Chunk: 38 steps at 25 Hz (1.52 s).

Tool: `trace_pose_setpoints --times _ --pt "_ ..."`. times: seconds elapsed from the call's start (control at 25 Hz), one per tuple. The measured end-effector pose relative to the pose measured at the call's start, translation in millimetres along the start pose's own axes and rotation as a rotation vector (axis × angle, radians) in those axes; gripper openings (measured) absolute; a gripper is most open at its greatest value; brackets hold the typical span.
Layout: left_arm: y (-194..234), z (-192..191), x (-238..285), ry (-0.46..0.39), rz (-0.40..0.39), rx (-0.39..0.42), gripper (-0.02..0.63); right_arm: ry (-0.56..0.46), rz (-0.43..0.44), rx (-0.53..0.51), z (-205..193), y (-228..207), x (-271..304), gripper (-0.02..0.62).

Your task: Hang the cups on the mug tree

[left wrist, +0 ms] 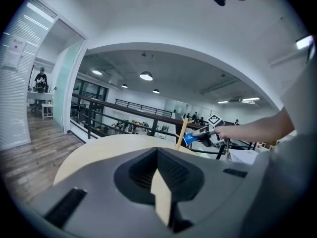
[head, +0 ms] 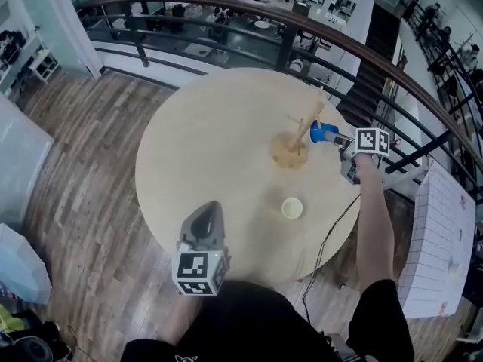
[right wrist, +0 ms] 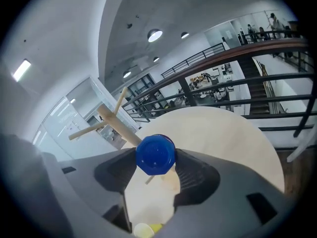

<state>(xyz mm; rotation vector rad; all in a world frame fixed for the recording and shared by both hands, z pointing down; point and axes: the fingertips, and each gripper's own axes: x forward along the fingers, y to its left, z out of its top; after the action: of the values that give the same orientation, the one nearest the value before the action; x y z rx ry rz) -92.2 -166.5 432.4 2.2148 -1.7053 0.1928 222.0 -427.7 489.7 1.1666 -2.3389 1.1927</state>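
The wooden mug tree (head: 299,136) stands right of centre on the round table (head: 211,149), and its pegs are bare. My right gripper (head: 333,136) is shut on a blue cup (head: 322,132), held level just right of the tree's trunk. In the right gripper view the blue cup (right wrist: 155,154) sits between the jaws, bottom toward the camera, with the mug tree (right wrist: 118,127) just behind it. A yellow cup (head: 292,207) stands on the table nearer me. My left gripper (head: 204,228) hovers at the near table edge, shut and holding nothing.
A dark curved railing (head: 249,21) runs behind the table's far edge. A white panel (head: 441,240) leans at the right. A black cable (head: 326,243) hangs over the near right edge. Wooden floor surrounds the table on the left.
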Motion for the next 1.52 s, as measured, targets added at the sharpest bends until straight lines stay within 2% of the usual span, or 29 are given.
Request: trace_pose_setpoints --times 0.2,0.48,0.64,0.8,0.96,1.08,1.24,1.36,1.52 --pt "-4 0 10 0.001 -0.020 0.001 0.000 -0.007 -0.078 -0.051 1 -13 3 0.253" --pt "-7 -1 14 0.011 -0.047 0.004 0.000 -0.163 -0.179 -0.135 16 -19 -11 0.300" --pt "-9 -1 15 0.013 -0.067 0.003 0.000 -0.285 -0.283 -0.322 27 -1 -38 0.299" --pt "-17 -3 19 0.015 -0.093 0.003 0.000 -0.430 -0.350 -0.601 22 59 -78 0.291" --pt "-28 -1 23 0.012 -0.132 0.008 0.000 -0.625 -0.321 -0.722 -11 136 -122 0.253" --pt "-38 0 25 0.010 -0.161 0.016 0.000 -0.702 -0.304 -0.769 -53 182 -146 0.167" --pt "-49 -3 26 0.016 -0.193 0.028 0.000 -0.743 -0.381 -0.751 -110 207 -164 0.063" --pt "-52 -2 24 0.003 -0.195 0.021 0.000 -0.754 -0.439 -0.733 -146 222 -177 0.031" --pt "-56 -2 26 0.003 -0.210 0.026 0.000 -0.678 -0.425 -0.655 -189 218 -166 0.029"
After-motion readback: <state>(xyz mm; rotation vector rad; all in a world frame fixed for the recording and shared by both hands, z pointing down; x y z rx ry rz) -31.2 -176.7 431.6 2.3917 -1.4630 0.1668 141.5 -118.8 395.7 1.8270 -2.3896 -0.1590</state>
